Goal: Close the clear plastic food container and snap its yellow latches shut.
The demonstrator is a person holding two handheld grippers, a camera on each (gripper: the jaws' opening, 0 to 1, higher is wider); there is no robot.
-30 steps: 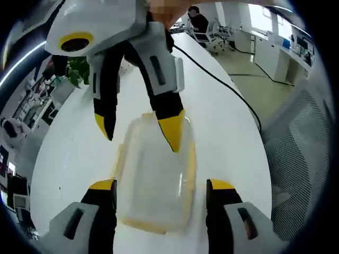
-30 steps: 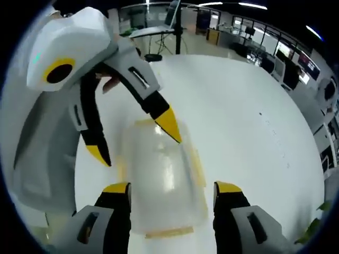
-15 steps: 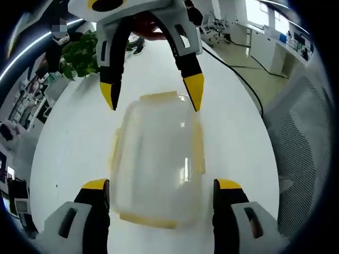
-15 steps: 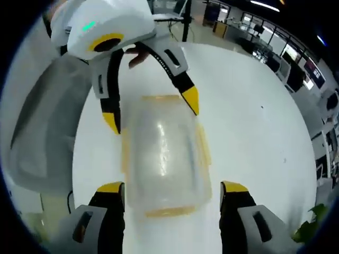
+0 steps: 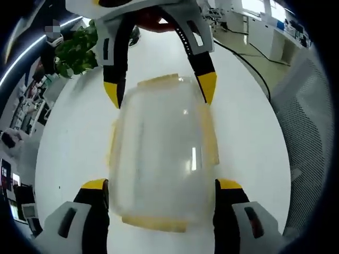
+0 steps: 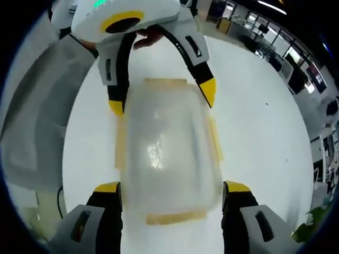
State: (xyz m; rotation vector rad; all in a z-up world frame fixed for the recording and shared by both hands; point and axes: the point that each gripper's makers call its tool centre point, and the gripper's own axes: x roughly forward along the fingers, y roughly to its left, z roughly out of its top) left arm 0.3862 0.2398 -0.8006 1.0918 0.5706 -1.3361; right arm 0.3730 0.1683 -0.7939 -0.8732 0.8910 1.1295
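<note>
The clear plastic container lies with its lid on top on the white table. Yellow latches run along its sides and ends. In the left gripper view my left gripper is open, its jaws straddling the near end of the box. From the far side my right gripper reaches in, also open, a yellow tip at each far corner. The right gripper view mirrors this: the right gripper brackets the near end and the left gripper the far end.
A grey mesh chair stands close beside the table. A black cable crosses the tabletop towards the far edge. A green plant sits at the far left. Office desks fill the background.
Both grippers have come in lower and closer, so the box now sits between each pair of jaws. A second ago the right gripper's finger hung over the lid.
</note>
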